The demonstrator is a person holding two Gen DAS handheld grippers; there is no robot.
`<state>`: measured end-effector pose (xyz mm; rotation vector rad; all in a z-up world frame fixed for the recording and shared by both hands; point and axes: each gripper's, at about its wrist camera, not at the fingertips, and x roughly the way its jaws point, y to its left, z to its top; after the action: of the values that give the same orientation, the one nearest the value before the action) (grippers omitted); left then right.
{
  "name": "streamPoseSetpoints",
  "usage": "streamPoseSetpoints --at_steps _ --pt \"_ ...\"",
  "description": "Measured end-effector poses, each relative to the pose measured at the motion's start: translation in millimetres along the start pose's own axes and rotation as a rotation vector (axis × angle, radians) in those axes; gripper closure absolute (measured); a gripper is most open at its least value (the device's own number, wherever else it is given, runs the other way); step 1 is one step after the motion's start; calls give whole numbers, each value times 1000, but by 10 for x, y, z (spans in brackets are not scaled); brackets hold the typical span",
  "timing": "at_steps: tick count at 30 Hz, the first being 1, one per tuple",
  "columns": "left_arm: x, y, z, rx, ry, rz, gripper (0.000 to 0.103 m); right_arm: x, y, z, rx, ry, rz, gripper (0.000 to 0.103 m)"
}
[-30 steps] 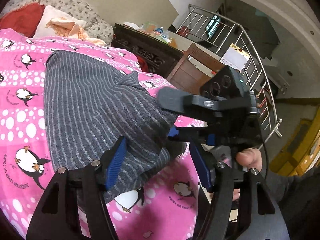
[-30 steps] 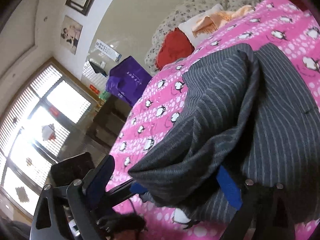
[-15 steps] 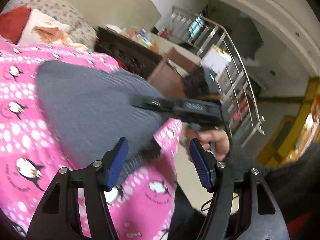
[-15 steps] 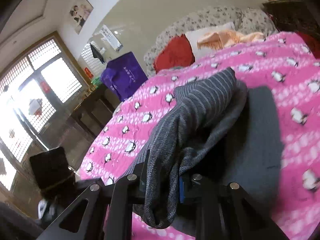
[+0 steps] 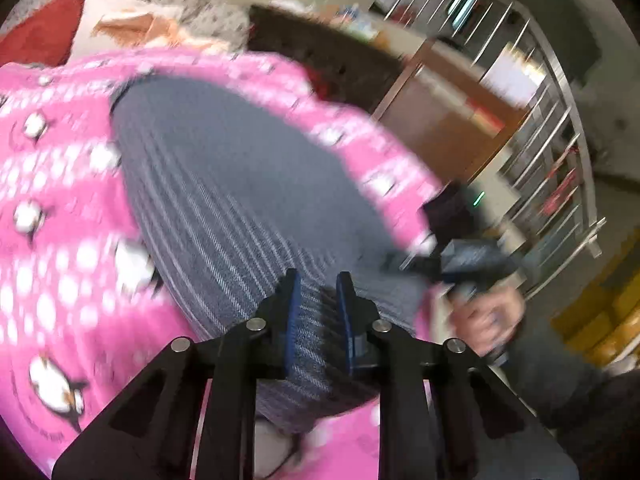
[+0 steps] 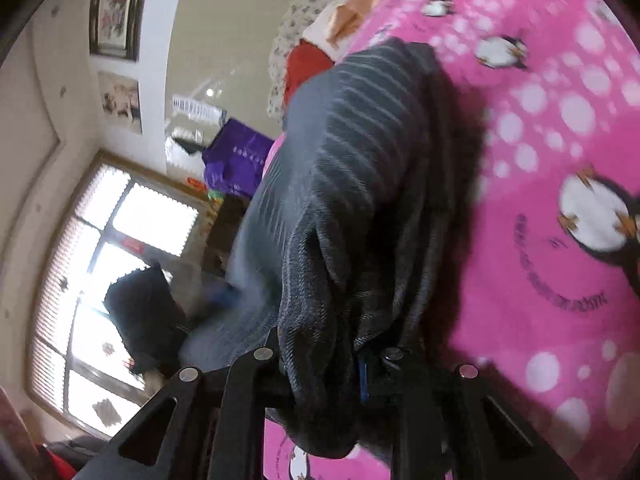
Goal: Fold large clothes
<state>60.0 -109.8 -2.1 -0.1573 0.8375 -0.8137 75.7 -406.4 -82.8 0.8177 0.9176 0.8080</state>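
On pink penguin bedspread (image 5: 60,208) lies grey striped garment (image 5: 224,184), long axis running away from me. My left gripper (image 5: 316,300) just closed — jaws pinching near hem; right gripper (image 6: 320,364) likewise, gripping bunched edge alongside.

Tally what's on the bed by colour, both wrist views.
Grey: 1, striped garment, pinched by the left gripper and the right gripper, whose fingers have both just been closing on its cloth
Pink: 1, penguin-print bedspread
Red: 1, cushion
Orange: 1, cloth by the red cushion
Total: 4
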Motion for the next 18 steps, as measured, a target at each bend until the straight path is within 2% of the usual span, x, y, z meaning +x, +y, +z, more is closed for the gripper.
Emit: streamPoseSetpoints --at_steps 3,6,9,12,16,18 --pt "6 79 -187 -13 -19 11 89 29 11 -56 -37 -2 -1 87" --pt "41 -16 -212 41 -26 84 88 39 59 -96 -70 -21 -25 87" --pt "110 -75 -168 60 -20 121 90 12 78 -134 -74 -53 -37 85" --pt "54 -101 -103 49 -26 109 90 -33 290 -101 -98 -54 -132 78" --pt "-158 26 139 -59 -35 48 90 -255 965 -59 -316 -84 -345 69" --pt "-296 128 370 -124 -97 58 90 -332 1228 5 -396 -131 -412 65"
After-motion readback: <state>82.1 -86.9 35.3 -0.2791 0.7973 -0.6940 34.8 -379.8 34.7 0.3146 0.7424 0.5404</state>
